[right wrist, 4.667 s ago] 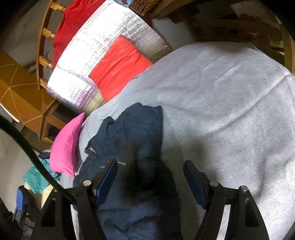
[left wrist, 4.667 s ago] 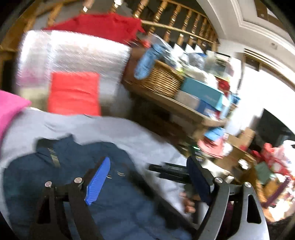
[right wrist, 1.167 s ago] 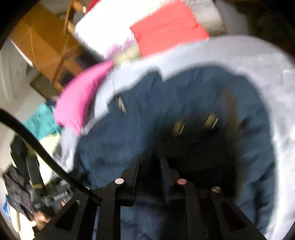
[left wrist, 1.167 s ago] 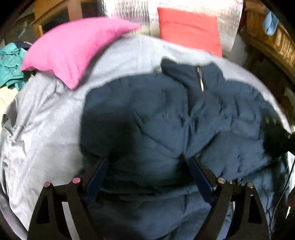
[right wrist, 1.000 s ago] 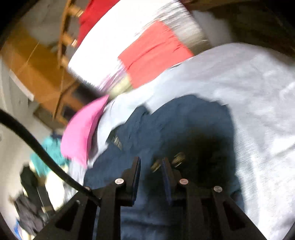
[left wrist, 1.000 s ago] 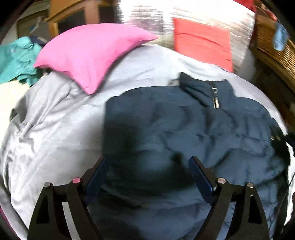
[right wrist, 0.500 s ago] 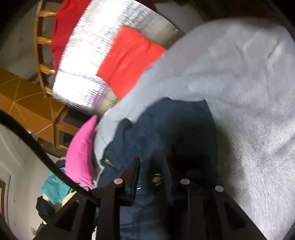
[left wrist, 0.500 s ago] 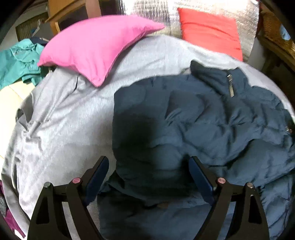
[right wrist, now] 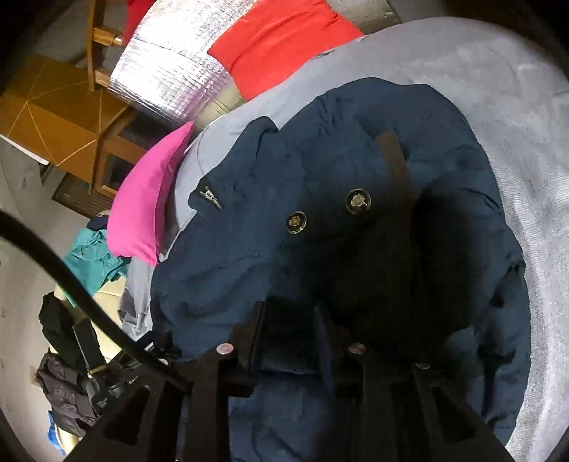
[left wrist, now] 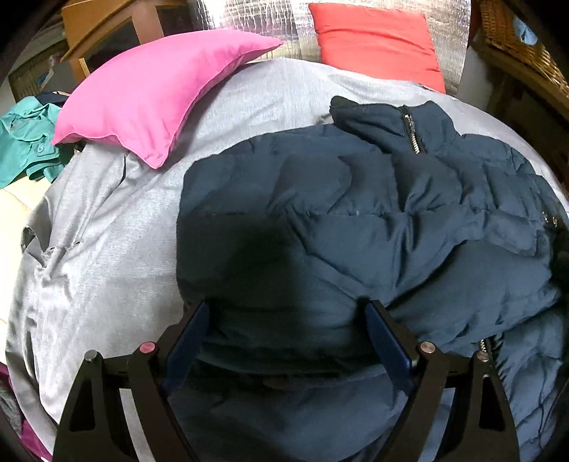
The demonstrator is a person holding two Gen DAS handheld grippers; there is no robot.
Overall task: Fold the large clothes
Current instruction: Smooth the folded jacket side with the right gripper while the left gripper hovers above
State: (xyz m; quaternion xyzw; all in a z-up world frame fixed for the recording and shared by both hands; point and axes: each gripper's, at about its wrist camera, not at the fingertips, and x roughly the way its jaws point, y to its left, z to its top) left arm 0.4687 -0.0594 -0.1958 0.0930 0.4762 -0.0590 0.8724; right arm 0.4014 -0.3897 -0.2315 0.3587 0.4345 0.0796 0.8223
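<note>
Pink pillow on the grey bedsheet, at its far left. Red cushion right of the pillow, against silver foil padding. Teal garment left of the pillow.

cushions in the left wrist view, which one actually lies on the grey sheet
The pink cushion: its corner lies on the grey sheet. The red cushion stands behind, against the silver panel.

jacket on bed | pillow behind-left | cushion behind

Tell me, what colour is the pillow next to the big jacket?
The pillow is bright pink, clearest in the left wrist view; the jacket is dark navy blue.
</note>
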